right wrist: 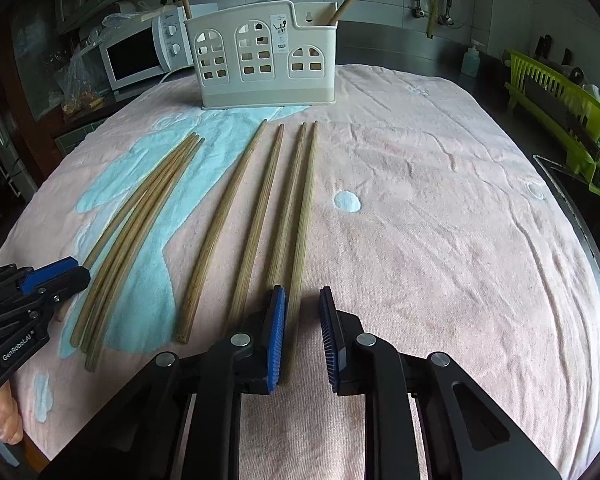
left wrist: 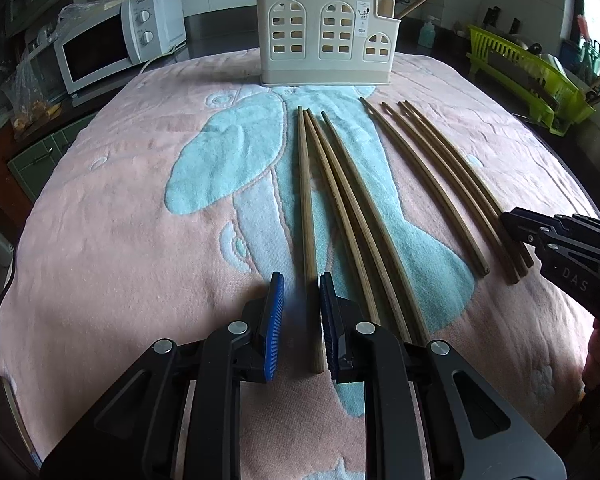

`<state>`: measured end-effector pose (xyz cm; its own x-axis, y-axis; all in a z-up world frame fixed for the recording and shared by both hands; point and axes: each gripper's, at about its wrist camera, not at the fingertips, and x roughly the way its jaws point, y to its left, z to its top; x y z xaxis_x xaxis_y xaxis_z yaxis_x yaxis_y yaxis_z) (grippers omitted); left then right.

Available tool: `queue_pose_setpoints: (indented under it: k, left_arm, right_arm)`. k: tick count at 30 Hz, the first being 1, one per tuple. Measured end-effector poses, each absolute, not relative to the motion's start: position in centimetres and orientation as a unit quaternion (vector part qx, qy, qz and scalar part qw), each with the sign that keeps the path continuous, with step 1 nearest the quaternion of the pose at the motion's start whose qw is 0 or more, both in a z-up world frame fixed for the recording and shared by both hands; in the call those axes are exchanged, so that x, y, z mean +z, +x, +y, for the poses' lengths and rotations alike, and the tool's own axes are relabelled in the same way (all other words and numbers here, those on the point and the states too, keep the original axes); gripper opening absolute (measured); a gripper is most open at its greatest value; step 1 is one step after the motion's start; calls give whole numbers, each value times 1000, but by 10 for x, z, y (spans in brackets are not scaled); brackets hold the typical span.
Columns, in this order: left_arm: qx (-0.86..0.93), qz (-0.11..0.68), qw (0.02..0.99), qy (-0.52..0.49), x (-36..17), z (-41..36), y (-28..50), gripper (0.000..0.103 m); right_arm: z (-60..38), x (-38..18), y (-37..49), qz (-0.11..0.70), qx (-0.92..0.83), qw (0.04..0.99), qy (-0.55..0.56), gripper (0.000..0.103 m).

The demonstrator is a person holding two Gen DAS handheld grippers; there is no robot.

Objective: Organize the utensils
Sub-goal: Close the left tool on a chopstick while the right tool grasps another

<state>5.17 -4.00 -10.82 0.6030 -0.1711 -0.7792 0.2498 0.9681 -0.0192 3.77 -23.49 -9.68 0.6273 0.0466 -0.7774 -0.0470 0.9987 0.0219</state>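
Several long wooden chopsticks lie on a pink and blue towel point(left wrist: 120, 220) in two groups. My left gripper point(left wrist: 301, 326) is open, its jaws either side of the near end of the leftmost chopstick point(left wrist: 306, 208). My right gripper point(right wrist: 303, 336) is open, its jaws either side of the near end of the rightmost chopstick point(right wrist: 305, 216). A cream utensil holder point(left wrist: 326, 36) with arched cut-outs stands at the towel's far edge and holds two wooden sticks; it also shows in the right wrist view point(right wrist: 266, 56). The right gripper appears in the left wrist view point(left wrist: 564, 240), the left one in the right wrist view point(right wrist: 32, 284).
A white microwave point(left wrist: 116, 40) stands at the back left. A green dish rack point(left wrist: 528, 76) stands at the right, with a soap bottle point(left wrist: 428, 32) behind the holder. The towel point(right wrist: 440, 220) covers the table beyond the chopsticks.
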Motion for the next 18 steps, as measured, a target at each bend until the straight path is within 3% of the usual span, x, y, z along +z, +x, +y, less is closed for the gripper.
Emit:
queue_pose_setpoints:
  k: [7, 11, 15, 17, 18]
  left_arm:
    - [-118, 426, 895, 50, -109, -41, 51, 19]
    - [-120, 428, 894, 50, -108, -41, 52, 18]
    - [-127, 435, 891, 40, -107, -38, 55, 17]
    - [-135, 435, 890, 39, -106, -38, 55, 7]
    - [-141, 435, 888, 37, -105, -37, 55, 6]
  right_arm:
    - [-233, -98, 28, 428, 26, 903, -13, 17]
    - [-234, -98, 27, 428, 24, 904, -17, 8]
    - [-238, -92, 21, 421, 24, 907, -5, 7]
    - [-240, -85, 17, 413, 26, 911, -2, 7]
    - [-241, -81, 14, 407, 26, 913, -2, 7]
